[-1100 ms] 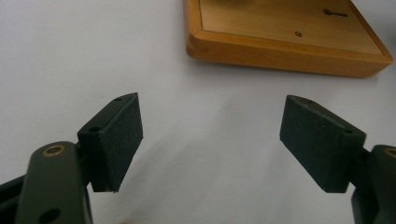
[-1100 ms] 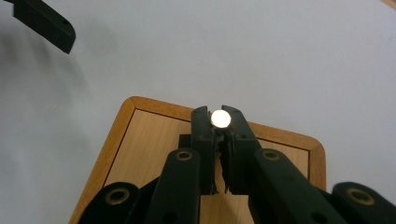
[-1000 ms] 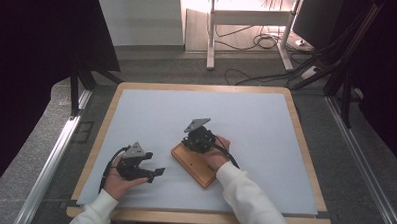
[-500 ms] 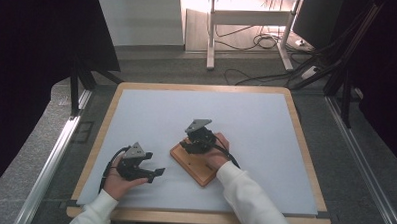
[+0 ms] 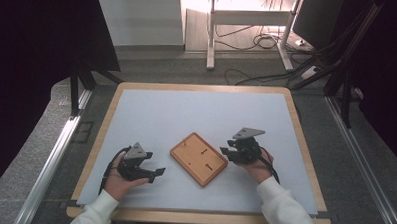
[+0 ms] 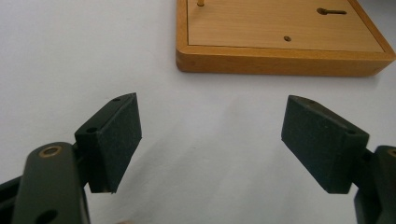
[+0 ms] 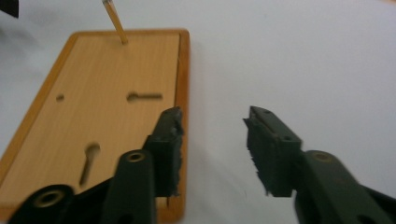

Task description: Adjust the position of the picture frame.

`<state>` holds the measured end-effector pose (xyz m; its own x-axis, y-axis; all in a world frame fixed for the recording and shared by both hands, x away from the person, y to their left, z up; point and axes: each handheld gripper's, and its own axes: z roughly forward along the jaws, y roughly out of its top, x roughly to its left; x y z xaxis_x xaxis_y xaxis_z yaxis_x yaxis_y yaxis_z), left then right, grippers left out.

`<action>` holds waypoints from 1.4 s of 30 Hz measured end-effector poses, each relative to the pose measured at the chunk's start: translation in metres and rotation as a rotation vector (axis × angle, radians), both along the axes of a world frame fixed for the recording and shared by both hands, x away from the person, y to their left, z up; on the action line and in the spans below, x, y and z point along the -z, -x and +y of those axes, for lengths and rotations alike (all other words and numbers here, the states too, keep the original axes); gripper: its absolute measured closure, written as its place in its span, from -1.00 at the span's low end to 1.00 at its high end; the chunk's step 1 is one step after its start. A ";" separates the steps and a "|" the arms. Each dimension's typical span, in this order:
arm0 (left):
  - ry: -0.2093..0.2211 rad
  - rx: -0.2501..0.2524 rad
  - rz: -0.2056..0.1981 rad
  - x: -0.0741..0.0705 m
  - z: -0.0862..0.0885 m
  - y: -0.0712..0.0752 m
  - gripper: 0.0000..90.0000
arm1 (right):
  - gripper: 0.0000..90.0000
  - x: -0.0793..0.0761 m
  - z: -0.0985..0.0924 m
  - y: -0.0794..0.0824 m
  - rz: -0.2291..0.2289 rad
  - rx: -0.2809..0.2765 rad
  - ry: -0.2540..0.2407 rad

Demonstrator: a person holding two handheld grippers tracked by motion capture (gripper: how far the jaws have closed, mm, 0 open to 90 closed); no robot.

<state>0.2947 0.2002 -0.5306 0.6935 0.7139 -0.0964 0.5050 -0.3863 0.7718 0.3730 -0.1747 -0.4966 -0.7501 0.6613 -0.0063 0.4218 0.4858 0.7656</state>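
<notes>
Left tongs [image 5: 152, 173] gape released at the wooden board's [image 5: 199, 158] eight o'clock; right tongs [image 5: 229, 152], just narrowing, hang empty at its three o'clock.

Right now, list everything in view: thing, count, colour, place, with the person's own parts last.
wooden board: one, honey-brown, mid-table between the two grippers, lying flat with slots and holes.
thin peg: one, light wood, standing in the board near a corner.
table mat: one, pale blue-grey, covering the wooden-rimmed table.
desk legs and cables: several, white and black, on the floor beyond the table.
left gripper: one, black, left of the board, fingers apart, nothing between.
right gripper: one, black, right of the board, fingers apart, nothing between.
</notes>
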 end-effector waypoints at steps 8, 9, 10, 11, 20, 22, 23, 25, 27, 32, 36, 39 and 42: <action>0.031 -0.022 -0.002 -0.001 0.003 0.000 -0.57 | 1.00 0.015 -0.012 -0.005 0.068 -0.018 0.068; 0.031 -0.022 -0.002 -0.001 0.003 0.000 -0.57 | 1.00 0.015 -0.012 -0.005 0.068 -0.018 0.068; 0.031 -0.022 -0.003 -0.001 0.003 0.000 -0.57 | 1.00 0.018 -0.008 -0.004 0.070 -0.041 0.081; 0.031 -0.022 -0.003 -0.001 0.003 0.000 -0.57 | 1.00 0.018 -0.007 -0.004 0.071 -0.051 0.086; 0.025 -0.023 -0.004 -0.001 0.003 0.000 -0.57 | 1.00 0.023 -0.003 -0.003 0.071 -0.077 0.120; 0.024 -0.022 -0.004 -0.001 0.003 0.000 -0.57 | 1.00 0.024 -0.001 -0.002 0.078 -0.095 0.121; 0.024 -0.022 -0.004 -0.001 0.003 0.000 -0.57 | 1.00 0.024 0.000 -0.001 0.073 -0.094 0.126; 0.027 -0.021 -0.005 -0.001 0.003 0.000 -0.57 | 1.00 0.024 0.000 -0.001 0.068 -0.096 0.138; 0.035 -0.017 -0.007 -0.001 0.004 0.000 -0.57 | 1.00 0.024 -0.001 0.000 0.081 -0.091 0.126; 0.039 -0.016 -0.008 -0.002 0.005 0.000 -0.58 | 1.00 0.024 0.000 0.008 0.102 -0.105 0.120; 0.036 -0.017 -0.007 -0.002 0.006 -0.001 -0.58 | 1.00 0.024 0.007 0.017 0.124 -0.125 0.121; 0.036 -0.019 -0.006 -0.002 0.006 -0.001 -0.58 | 1.00 0.023 0.016 0.027 0.131 -0.144 0.126; 0.041 -0.024 -0.008 -0.002 0.007 -0.001 -0.58 | 1.00 0.025 0.021 0.035 0.136 -0.164 0.128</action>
